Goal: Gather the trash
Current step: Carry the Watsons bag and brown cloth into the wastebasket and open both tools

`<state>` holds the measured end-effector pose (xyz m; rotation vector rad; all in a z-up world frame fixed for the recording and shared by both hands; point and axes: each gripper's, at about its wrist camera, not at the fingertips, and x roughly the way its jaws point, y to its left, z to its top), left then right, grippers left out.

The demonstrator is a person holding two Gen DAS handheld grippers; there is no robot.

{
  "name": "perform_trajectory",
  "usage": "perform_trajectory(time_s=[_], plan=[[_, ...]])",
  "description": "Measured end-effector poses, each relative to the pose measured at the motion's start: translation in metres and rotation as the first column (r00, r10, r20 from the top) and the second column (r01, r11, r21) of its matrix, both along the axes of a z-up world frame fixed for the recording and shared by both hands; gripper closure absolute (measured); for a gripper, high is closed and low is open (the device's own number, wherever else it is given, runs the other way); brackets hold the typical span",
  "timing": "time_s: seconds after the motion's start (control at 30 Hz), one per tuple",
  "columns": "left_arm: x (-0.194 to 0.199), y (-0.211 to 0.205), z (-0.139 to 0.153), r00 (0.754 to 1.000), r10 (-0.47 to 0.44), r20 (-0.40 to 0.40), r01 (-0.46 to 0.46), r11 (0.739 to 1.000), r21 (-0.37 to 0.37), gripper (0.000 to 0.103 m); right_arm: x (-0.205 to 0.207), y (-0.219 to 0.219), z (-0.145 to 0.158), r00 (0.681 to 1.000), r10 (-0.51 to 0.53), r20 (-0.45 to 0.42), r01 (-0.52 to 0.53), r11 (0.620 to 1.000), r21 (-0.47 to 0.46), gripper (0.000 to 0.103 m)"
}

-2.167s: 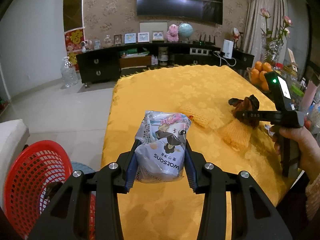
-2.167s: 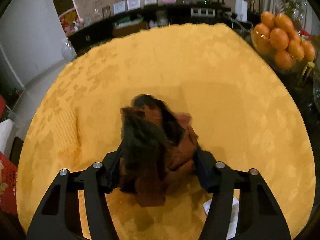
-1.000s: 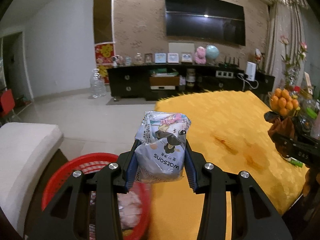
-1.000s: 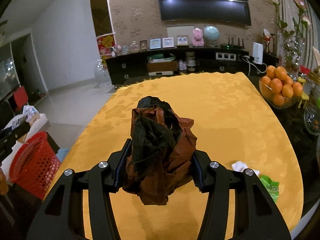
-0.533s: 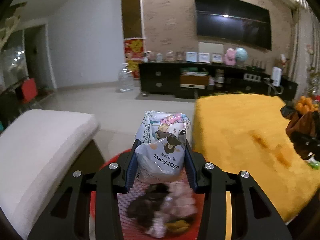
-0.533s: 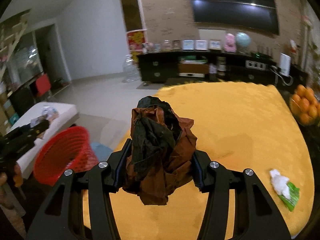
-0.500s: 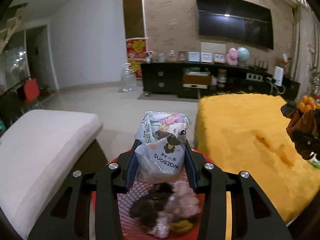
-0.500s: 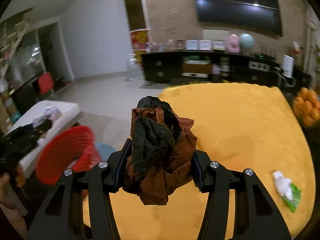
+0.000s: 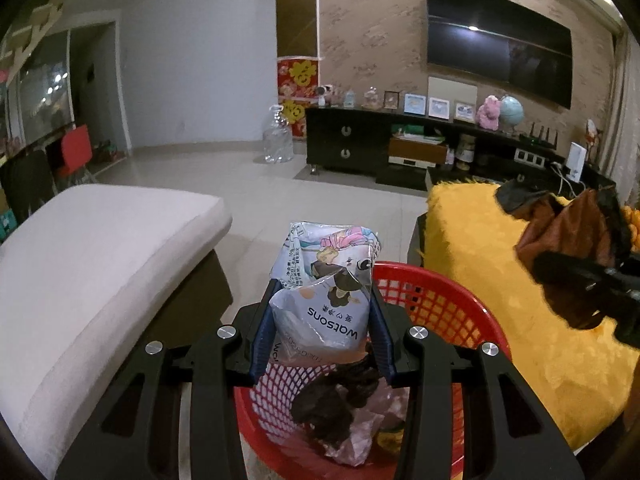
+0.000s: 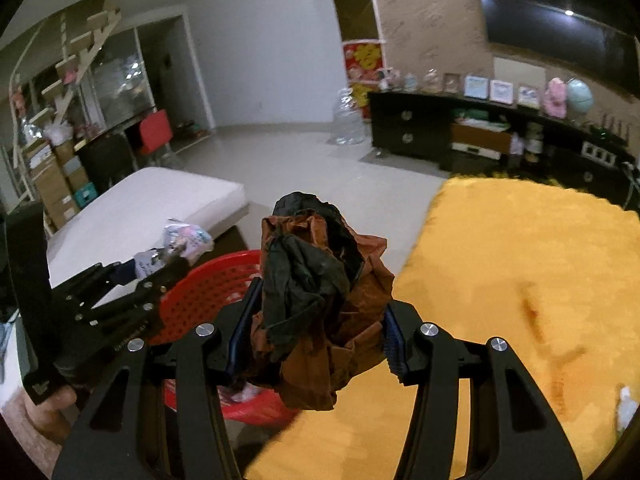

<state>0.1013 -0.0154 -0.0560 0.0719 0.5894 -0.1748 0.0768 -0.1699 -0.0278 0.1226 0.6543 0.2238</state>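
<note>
Living room setup: yellow-clothed desk (image 9: 500, 280) on the right, white cushioned seat (image 9: 100, 260) on the left, red basket (image 9: 448, 304) squeezed between them. Left tongs (image 9: 322, 320) are clamped on a Watsons tissue pack (image 9: 320, 280) right over the basket. Right tongs (image 10: 316, 320) grip a crumpled brown-black wrapper (image 10: 320, 280) nearer the desk edge, so I'd guess dropping it now lands it outside. Basket's already got trash inside, and both tongs crowd one opening.

You now have the packet (image 9: 324, 292) over the red basket (image 9: 448, 300), and your bag (image 10: 316, 300) has left the table (image 10: 520, 280) for the basket's edge.
</note>
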Motion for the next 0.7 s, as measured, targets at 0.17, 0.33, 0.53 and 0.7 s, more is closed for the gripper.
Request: perform_trajectory(time_s=[0.17, 0.33, 0.53, 0.7], plan=[[0.000, 0.006, -0.003, 1.000, -0.001, -0.015, 0.001, 1.000, -0.011, 0.062, 0.014, 0.013, -0.008, 0.999, 0.040, -0.031, -0.041, 0.999, -0.007, 0.051], [0.002, 0.008, -0.003, 1.000, -0.009, -0.024, 0.009, 1.000, -0.013, 0.056, 0.019, 0.018, -0.014, 0.997, 0.051, -0.052, -0.051, 0.999, 0.004, 0.046], [0.005, 0.008, 0.000, 1.000, 0.004, -0.009, -0.005, 1.000, -0.023, 0.043, 0.015, 0.020, -0.015, 0.998, 0.048, -0.050, -0.046, 0.998, 0.034, 0.032], [0.000, 0.006, 0.001, 1.000, 0.006, 0.007, -0.006, 1.000, -0.027, 0.035, 0.008, 0.014, -0.015, 0.999, 0.025, -0.042, -0.023, 0.999, 0.038, 0.032]])
